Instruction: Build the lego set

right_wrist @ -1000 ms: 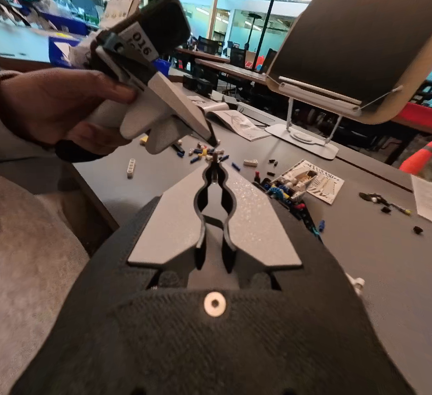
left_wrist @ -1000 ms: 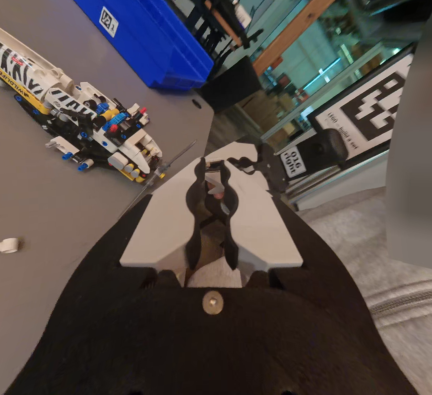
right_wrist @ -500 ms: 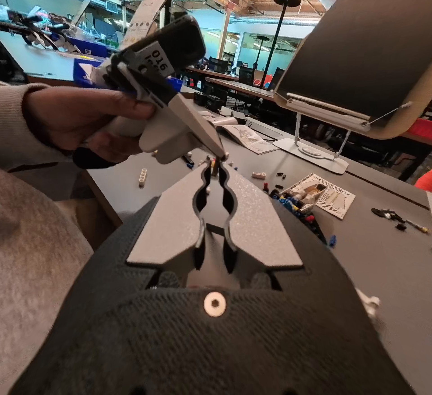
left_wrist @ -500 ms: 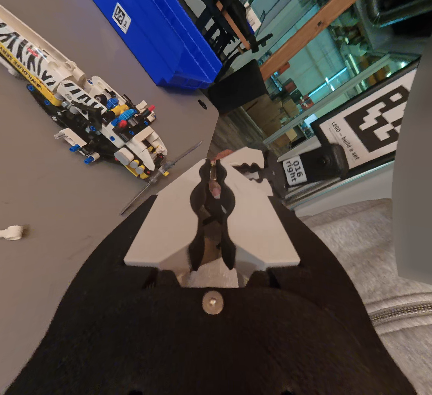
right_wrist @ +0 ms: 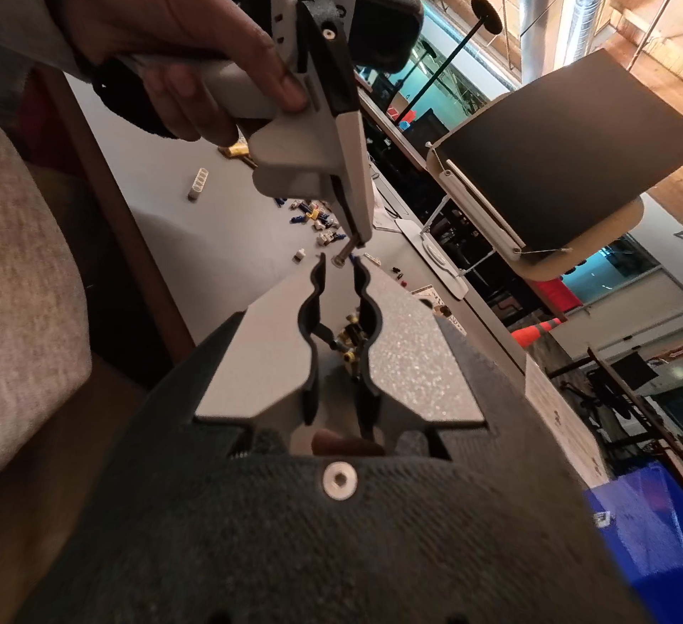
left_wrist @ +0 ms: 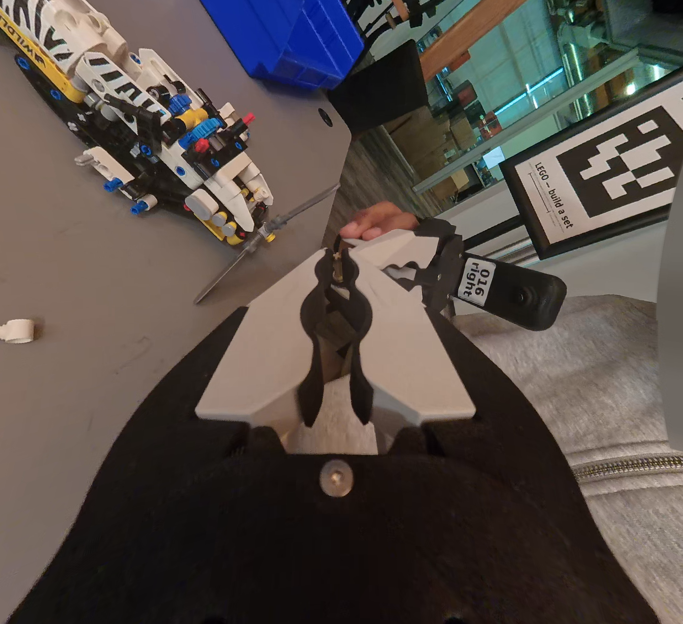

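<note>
The left gripper [left_wrist: 338, 259] is pinched on a small tan pin [left_wrist: 336, 266], which stands between its black fingertips [left_wrist: 325, 266] and pokes out ahead of them. In the right wrist view the same gripper [right_wrist: 356, 240] comes down from above with the pin [right_wrist: 342, 255] hanging from its tip, a hand [right_wrist: 177, 33] wrapped around its grey handle.

The right gripper [right_wrist: 338, 266] stands narrowly parted, its fingertips either side of the pin's lower end (whether they touch it I cannot tell). From the left wrist view this gripper [left_wrist: 351, 242] lies just ahead and to the right of the left one, tips nearly meeting; it bears a white sticker with black print on its black body, beside a black camera [left_wrist: 525, 296].

Ahead and to the left of the left gripper, on the grey table [left_wrist: 74, 273], lies the part-built lego model [left_wrist: 155, 133], white with black zebra stripes, a yellow strip with lettering and blue and red pins. A thin grey rod [left_wrist: 266, 240] sticks out from its near end. Beyond it sits a blue bin [left_wrist: 273, 8] with a small white tag. A white connector piece [left_wrist: 16, 331] lies far left.

Right of the left gripper stands a framed sign [left_wrist: 606, 181] with a black-and-white block pattern and a printed line. Past the right gripper, loose small pieces [right_wrist: 314, 218] are scattered on the table, a white beam [right_wrist: 197, 183] apart to the left.
</note>
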`<state>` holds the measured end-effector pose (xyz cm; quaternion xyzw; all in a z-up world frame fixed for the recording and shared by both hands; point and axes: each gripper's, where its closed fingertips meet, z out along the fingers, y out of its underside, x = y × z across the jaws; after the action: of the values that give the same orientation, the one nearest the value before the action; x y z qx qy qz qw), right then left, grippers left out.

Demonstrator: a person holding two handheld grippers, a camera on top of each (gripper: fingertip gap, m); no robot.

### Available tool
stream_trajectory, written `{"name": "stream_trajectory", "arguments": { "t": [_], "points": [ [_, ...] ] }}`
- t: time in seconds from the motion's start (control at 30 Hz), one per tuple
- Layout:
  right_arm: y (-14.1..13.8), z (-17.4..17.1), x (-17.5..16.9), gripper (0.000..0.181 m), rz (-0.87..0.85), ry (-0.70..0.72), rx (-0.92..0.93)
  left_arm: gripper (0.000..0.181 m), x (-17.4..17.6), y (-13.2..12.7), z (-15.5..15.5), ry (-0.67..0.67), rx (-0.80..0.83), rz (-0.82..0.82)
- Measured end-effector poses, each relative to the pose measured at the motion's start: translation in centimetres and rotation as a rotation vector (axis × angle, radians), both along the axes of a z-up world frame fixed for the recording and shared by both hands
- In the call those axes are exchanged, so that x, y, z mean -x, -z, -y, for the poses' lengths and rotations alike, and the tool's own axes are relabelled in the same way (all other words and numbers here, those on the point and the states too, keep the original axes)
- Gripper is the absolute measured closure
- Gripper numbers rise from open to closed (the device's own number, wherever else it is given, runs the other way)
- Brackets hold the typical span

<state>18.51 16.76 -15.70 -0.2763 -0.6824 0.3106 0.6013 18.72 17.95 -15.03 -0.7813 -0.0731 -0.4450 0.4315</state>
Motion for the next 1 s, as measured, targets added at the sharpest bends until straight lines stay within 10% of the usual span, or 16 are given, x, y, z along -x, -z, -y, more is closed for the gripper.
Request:
{"name": "stream_trajectory", "arguments": {
  "t": [0.2,0.3,0.57,1.0],
  "points": [
    [-0.4,0.1,-0.3,0.175,-0.009,-0.015,0.017,0.176,0.0,-0.4,-0.2,-0.004,-0.025,0.015],
    [-1.3,0.0,-0.6,0.176,-0.044,-0.034,0.083,0.136,0.8,-0.5,-0.7,-0.072,-0.056,-0.059],
    [-3.0,-6.0,-2.0,0.176,-0.123,0.145,0.32,0.118,2.5,0.4,-1.6,-0.157,-0.061,-0.149],
    [5.0,-11.6,-1.0,0.175,0.292,0.323,0.762,0.098,5.2,3.8,-6.5,-0.189,0.033,-0.164]
  ]
}}
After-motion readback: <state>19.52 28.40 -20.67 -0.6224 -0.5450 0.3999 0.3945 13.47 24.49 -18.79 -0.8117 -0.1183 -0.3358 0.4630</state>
